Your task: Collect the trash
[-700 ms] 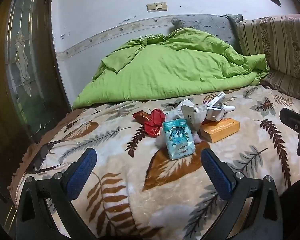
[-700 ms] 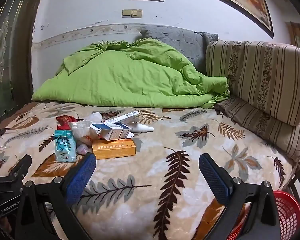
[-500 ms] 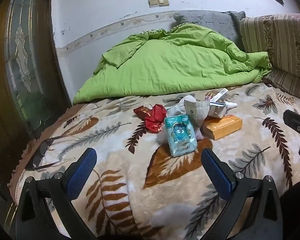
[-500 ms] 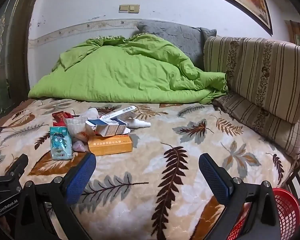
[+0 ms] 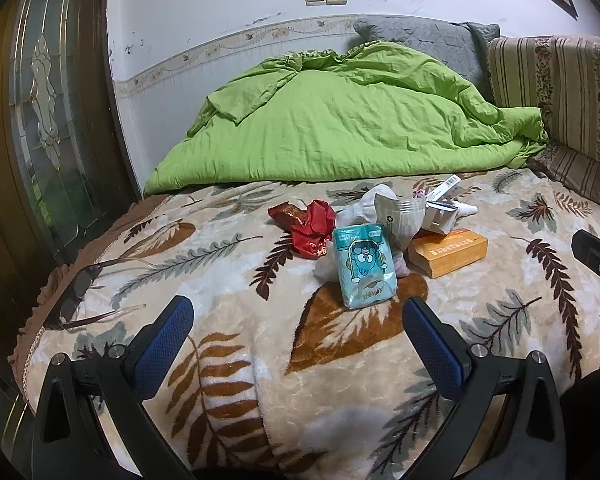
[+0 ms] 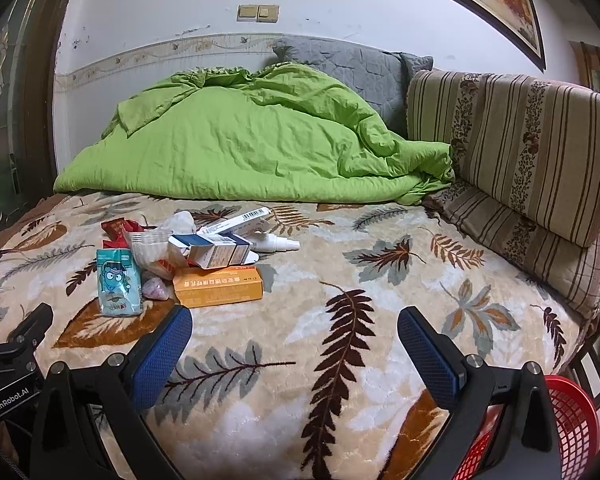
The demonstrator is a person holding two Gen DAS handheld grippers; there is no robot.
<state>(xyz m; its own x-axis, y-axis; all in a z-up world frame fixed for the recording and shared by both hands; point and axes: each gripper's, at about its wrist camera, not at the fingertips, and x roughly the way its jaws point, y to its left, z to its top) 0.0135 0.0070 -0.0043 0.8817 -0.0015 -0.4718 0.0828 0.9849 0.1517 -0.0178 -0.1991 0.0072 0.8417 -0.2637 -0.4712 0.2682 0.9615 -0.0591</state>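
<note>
A pile of trash lies on the leaf-patterned bed blanket (image 5: 228,280): a teal cartoon packet (image 5: 363,266), a red wrapper (image 5: 312,228), an orange box (image 5: 448,251), a white crumpled bag (image 5: 396,216), a blue-white carton (image 6: 216,252) and a white spray bottle (image 6: 276,244). My left gripper (image 5: 298,328) is open and empty, just short of the teal packet. My right gripper (image 6: 294,338) is open and empty, in front of and right of the orange box (image 6: 218,286).
A green quilt (image 5: 340,120) is heaped at the back against the wall. Striped cushions (image 6: 520,152) line the right side. Glasses (image 5: 80,296) lie at the bed's left edge. A red mesh basket (image 6: 568,432) stands off the bed at lower right.
Both views have tilted down a little and both grippers have moved slightly closer to the trash pile. Jaws stay open.
</note>
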